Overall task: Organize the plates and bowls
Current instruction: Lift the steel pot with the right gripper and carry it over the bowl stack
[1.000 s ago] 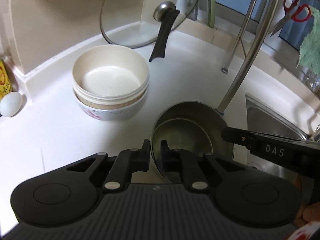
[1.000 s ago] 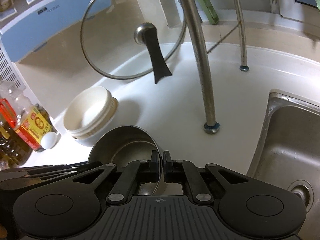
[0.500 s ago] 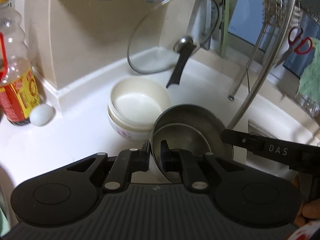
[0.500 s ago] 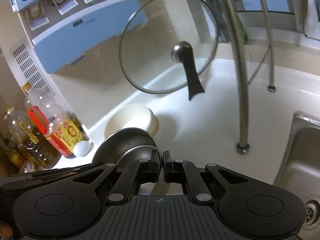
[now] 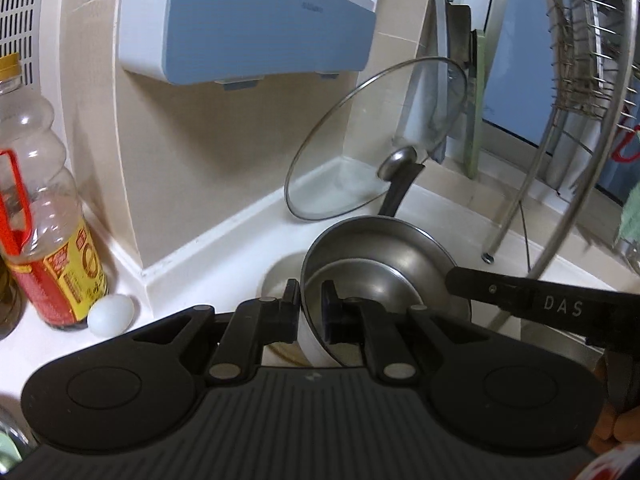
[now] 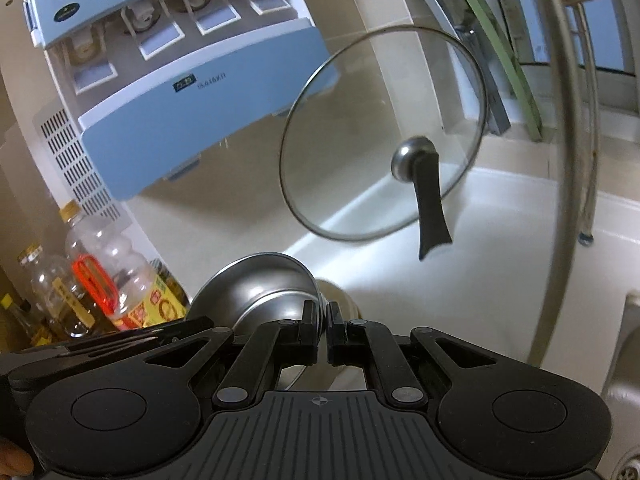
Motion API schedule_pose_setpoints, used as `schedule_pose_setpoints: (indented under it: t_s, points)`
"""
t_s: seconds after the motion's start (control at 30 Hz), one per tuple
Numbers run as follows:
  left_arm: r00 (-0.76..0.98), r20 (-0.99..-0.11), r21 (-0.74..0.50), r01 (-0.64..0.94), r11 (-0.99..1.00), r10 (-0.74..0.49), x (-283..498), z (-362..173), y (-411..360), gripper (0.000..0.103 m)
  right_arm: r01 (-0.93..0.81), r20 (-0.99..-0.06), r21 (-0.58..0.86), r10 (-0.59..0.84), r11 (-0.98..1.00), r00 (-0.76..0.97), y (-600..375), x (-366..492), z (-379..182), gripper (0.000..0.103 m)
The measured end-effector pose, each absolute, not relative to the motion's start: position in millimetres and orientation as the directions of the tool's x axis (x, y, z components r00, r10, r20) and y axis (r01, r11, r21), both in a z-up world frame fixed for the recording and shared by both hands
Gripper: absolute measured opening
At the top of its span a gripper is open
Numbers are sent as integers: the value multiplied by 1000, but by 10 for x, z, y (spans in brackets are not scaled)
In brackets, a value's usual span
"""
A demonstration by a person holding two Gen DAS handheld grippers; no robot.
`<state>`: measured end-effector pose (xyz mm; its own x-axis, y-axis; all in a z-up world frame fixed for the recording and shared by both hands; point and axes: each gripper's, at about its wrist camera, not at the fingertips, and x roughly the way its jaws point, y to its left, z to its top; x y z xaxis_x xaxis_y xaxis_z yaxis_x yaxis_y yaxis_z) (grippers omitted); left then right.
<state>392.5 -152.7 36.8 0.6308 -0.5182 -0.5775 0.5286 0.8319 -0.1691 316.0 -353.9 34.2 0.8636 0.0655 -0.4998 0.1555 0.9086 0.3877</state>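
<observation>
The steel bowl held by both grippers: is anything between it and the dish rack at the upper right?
Nothing visible blocks it. The steel bowl is in the air; the glass lid leans behind it, and the dish rack is to the right.

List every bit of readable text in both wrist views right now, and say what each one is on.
"DAS": white letters on the right gripper arm, seen from the left wrist.
Logo and lettering on the blue wall unit: too blurred to read.
Print on the oil bottle label: too small to read.
</observation>
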Motion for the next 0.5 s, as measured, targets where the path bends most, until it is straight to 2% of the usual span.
schedule_pose_setpoints:
  t_s: [0.5]
  points:
    - [605, -614, -170, 527, 833, -507, 4400, 154, -1662, 9, 192, -531, 411, 63, 891, 845, -3694, 3661, 122, 5]
